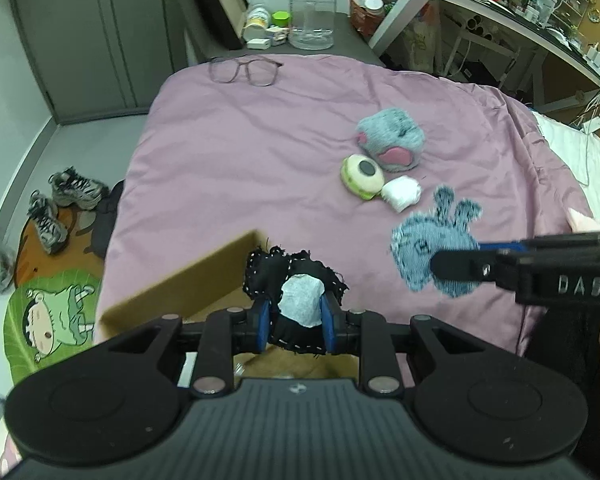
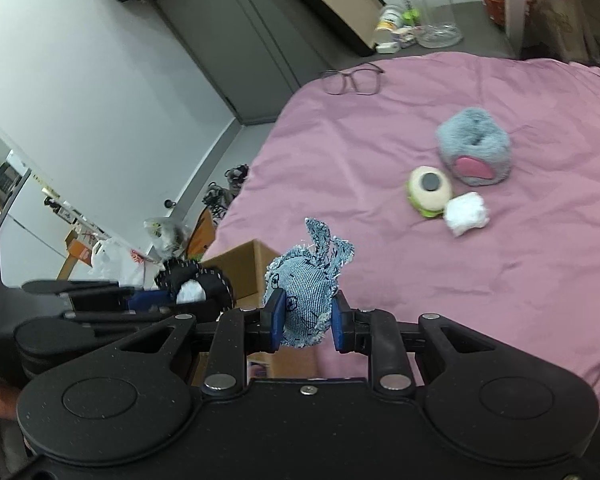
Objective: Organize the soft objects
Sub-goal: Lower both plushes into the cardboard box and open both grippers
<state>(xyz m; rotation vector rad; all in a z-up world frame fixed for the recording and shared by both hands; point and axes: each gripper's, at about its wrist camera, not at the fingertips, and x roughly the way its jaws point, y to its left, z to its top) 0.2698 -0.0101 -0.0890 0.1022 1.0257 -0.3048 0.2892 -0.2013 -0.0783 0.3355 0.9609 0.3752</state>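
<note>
My left gripper [image 1: 296,320] is shut on a black-and-white stitched soft toy [image 1: 300,280], held over a cardboard box [image 1: 188,284] at the bed's near edge. My right gripper [image 2: 306,316] is shut on a blue denim soft toy [image 2: 306,288]; it also shows in the left wrist view [image 1: 432,248]. On the pink bedspread [image 1: 240,152] lie a grey-and-pink plush [image 1: 392,140], a cream-and-green round toy [image 1: 362,176] and a small white soft lump [image 1: 402,194]. In the right wrist view these are the plush [image 2: 474,152], round toy [image 2: 430,190] and lump [image 2: 466,212].
Glasses [image 1: 244,70] lie at the bed's far edge. A clear jar [image 1: 312,8] and small bottles stand on a grey surface beyond. Shoes [image 1: 60,200] and a green cartoon mat [image 1: 48,316] are on the floor left. A cluttered desk [image 1: 520,12] stands at the far right.
</note>
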